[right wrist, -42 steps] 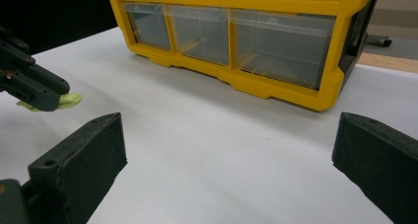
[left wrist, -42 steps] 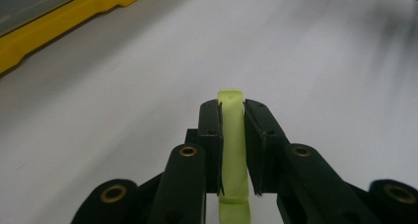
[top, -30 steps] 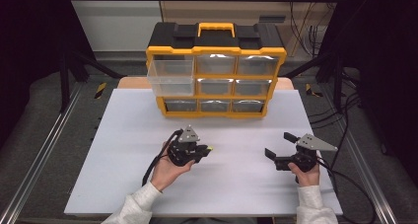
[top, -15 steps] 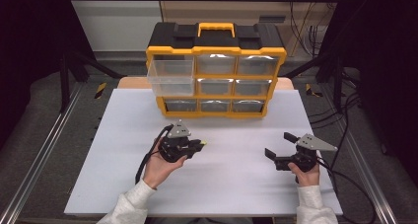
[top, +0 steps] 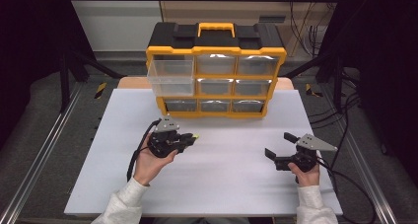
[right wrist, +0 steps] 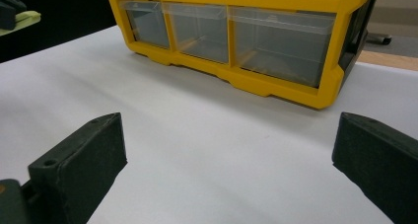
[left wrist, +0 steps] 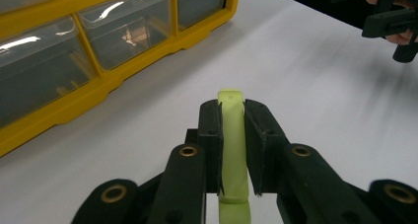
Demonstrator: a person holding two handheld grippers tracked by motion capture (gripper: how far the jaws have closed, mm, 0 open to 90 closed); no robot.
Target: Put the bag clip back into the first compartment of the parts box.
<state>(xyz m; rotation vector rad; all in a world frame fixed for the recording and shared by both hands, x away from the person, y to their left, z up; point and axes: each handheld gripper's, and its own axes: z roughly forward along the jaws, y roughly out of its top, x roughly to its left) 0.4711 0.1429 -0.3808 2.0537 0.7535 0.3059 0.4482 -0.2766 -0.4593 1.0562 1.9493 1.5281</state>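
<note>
My left gripper [top: 191, 137] hangs above the white table top [top: 226, 184], left of centre, shut on a small pale green piece [top: 195, 135]. In the left gripper view the green piece [left wrist: 231, 135] stands on edge, squeezed between the two black pads [left wrist: 211, 135], its tip sticking out past them. My right gripper [top: 279, 145] stays low at the right of the table, jaws wide open with nothing between them. In the right gripper view only bare table lies between the fingers [right wrist: 84, 155].
A yellow and black drawer organizer [top: 217, 36] with clear drawers stands at the back of the table. Its top-left drawer [top: 171, 78] is pulled out. Metal rails [top: 44, 150] run along both sides of the table.
My left hand has lifted a little and moved left with the green piece still clamped. The right hand has kept still.
</note>
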